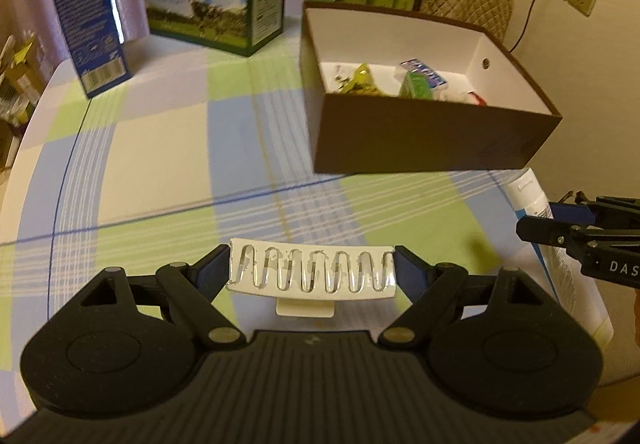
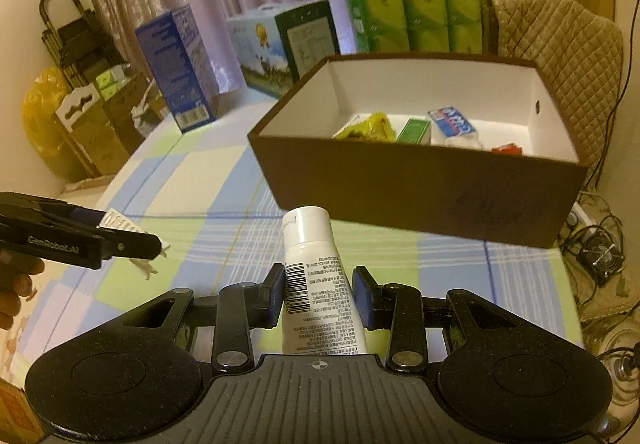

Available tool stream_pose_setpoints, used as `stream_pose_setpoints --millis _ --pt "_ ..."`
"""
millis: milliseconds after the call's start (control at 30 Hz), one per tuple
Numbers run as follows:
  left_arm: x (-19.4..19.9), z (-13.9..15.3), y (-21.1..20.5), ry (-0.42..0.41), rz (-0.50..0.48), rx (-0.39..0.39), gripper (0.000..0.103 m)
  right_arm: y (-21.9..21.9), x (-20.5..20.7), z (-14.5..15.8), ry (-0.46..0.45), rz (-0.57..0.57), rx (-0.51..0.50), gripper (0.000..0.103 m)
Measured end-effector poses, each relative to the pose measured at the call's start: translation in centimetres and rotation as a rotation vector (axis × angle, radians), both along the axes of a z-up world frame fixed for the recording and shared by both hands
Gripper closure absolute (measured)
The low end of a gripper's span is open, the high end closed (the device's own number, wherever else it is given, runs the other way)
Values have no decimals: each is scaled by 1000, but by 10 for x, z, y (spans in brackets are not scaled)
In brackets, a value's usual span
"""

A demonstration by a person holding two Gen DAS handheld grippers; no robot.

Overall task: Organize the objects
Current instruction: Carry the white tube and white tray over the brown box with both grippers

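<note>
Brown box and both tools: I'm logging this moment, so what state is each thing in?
Brown box: open, lidless, several small packs inside.
Left tool: shut on white hair claw, lifted.
Right tool: shut on white tube, cap closed, pointing toward the box.

Left gripper (image 1: 312, 272): clamped on a white comb-like clip (image 1: 312, 272).
Right gripper (image 2: 319, 294): jaws closed against a white tube (image 2: 316, 284).
</note>
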State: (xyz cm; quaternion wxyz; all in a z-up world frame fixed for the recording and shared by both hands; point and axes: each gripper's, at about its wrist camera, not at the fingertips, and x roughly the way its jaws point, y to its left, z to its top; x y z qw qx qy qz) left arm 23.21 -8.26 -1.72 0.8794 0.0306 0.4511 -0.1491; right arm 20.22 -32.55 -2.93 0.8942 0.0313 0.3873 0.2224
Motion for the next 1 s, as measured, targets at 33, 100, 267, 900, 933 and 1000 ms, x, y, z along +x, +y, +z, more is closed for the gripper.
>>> stream_pose_setpoints --millis 33,100,267,900,933,1000 --pt "2 3 -4 -7 -7 -2 20 -3 1 3 -6 -5 3 70" --pt "6 6 -11 -19 -17 -5 20 -8 3 9 -18 -12 6 70" --pt "18 18 -30 -54 -40 -8 20 -22 12 22 -50 -32 9 70" --pt "85 49 -90 -150 -91 -5 20 -48 75 66 -175 -33 15 70" --pt "90 50 -93 -154 -92 -4 20 -50 80 68 -180 -33 17 70" --pt "99 52 -98 -162 -91 -2 20 -53 90 73 -191 -36 24 70"
